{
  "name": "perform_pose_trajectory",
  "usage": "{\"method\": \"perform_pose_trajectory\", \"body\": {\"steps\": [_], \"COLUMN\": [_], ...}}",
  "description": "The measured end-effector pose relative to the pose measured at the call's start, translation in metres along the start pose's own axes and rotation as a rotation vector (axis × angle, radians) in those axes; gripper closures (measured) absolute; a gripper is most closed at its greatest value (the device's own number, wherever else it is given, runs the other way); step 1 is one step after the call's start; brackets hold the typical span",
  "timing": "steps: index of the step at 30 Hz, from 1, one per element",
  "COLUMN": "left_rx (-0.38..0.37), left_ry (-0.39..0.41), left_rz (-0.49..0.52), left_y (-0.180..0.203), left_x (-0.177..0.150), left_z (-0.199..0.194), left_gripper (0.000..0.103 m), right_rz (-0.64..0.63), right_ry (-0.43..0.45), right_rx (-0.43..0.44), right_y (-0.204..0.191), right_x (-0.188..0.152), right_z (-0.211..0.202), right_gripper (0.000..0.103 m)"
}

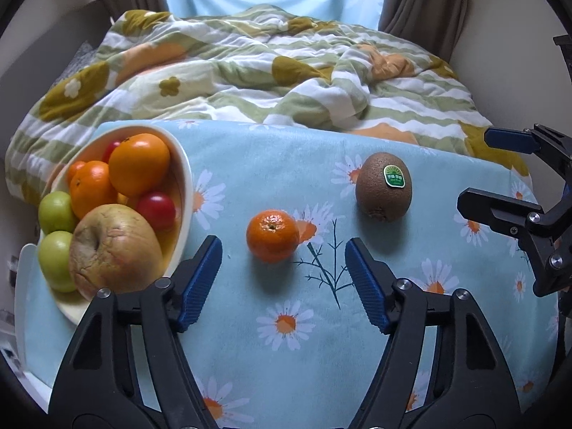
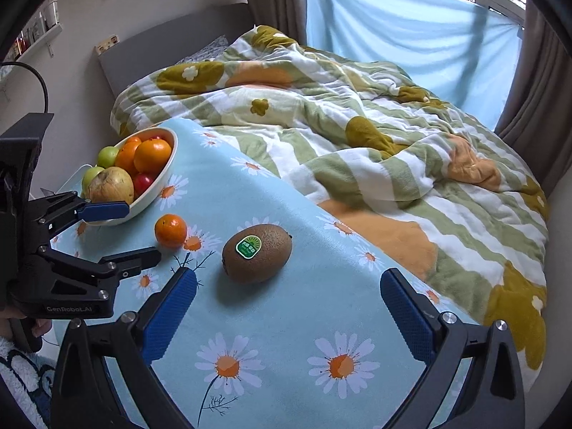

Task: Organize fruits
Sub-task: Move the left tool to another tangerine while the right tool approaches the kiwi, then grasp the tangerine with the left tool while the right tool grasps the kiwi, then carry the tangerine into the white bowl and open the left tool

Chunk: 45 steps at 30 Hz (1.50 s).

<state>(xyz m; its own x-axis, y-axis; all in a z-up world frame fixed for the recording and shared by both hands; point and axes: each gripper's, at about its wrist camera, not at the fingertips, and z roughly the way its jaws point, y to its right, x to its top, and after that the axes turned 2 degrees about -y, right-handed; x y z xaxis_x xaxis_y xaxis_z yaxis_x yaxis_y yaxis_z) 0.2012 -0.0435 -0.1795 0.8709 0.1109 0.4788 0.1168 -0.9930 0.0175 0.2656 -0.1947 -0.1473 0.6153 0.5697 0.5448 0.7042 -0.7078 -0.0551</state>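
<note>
A small mandarin (image 1: 272, 236) (image 2: 170, 231) and a brown kiwi with a green sticker (image 1: 384, 186) (image 2: 256, 253) lie on the blue daisy-print cloth (image 1: 286, 339) (image 2: 286, 321). A white bowl (image 1: 186, 193) (image 2: 157, 186) at the left holds oranges, green and red small fruits and a large yellowish apple. My left gripper (image 1: 284, 282) (image 2: 123, 230) is open and empty, just short of the mandarin. My right gripper (image 2: 289, 318) (image 1: 493, 168) is open and empty, just short of the kiwi.
The cloth covers a small table whose far edge meets a bed with a rumpled striped floral duvet (image 1: 268, 71) (image 2: 357, 125). Curtains and a window stand behind. A white board edge (image 1: 21, 286) shows under the bowl.
</note>
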Motion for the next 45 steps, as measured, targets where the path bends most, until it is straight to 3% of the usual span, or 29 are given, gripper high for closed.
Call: {"method": "perform_pose_trajectory", "body": {"steps": [8,12,30,33,36,43,45], "left_rx": [0.027,0.031,0.007,0.005,0.006,0.004,0.002], "left_ry": [-0.020,-0.039,-0.045,-0.043,-0.041,-0.024,-0.016], "left_rz": [-0.018,-0.039,-0.059,-0.063,-0.067,-0.084,-0.089], "left_y": [0.002,-0.006,-0.014,-0.015,-0.016,-0.021,-0.022], "left_x": [0.002,0.002,-0.011,-0.015,-0.016,-0.019,-0.019], "left_z": [0.029,0.037,0.033,0.030,0.028,0.017,0.013], "left_gripper": [0.043,0.059,0.060,0.060,0.060,0.060,0.060], "right_rz": [-0.052,-0.078,-0.121,-0.124,-0.136,-0.138,-0.119], "right_ry": [-0.036,-0.046,-0.061,-0.064,-0.060,-0.050,-0.051], "right_rx": [0.037,0.052,0.098,0.103,0.091,0.064,0.071], "right_y": [0.002,-0.001,-0.017,-0.020,-0.023,-0.026,-0.024], "right_x": [-0.005,-0.006,-0.001,0.003,0.004,0.006,0.007], "right_z": [0.026,0.035,0.070,0.075,0.079,0.078,0.077], "right_gripper": [0.000,0.001,0.005,0.014,0.016,0.042,0.043]}}
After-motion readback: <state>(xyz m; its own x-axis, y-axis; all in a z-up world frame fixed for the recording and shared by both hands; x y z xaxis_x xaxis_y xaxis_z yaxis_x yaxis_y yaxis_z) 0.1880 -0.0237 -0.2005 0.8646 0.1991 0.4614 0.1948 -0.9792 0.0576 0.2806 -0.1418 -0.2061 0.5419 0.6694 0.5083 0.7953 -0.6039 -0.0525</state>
